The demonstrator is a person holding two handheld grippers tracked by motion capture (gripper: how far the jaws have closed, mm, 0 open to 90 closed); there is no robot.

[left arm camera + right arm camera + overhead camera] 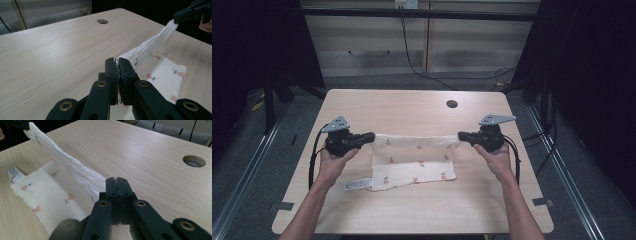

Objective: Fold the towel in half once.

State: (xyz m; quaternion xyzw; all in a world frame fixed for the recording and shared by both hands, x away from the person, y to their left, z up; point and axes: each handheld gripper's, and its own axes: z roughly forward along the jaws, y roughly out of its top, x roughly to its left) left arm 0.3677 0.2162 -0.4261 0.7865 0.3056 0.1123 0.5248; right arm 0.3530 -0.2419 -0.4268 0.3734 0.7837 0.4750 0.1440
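left gripper point(371, 136) clamped tight on the cloth's far left corner; right gripper point(460, 136) clamped tight on its far right corner | cloth point(414, 165) (white, small red print) mid-tabletop, far edge lifted taut between the jaws, near part lying flat; label point(357, 184) towards the tabletop's near-left corner | cable hole point(452, 104) near far edge

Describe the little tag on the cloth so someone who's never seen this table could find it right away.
Start at the wooden table, then find the white cloth with small printed sprigs stretched between the left gripper and right gripper. The tag sticks out from the cloth's near left corner, lying flat on the wood; it is the one plain white strip with fine print, without sprigs.
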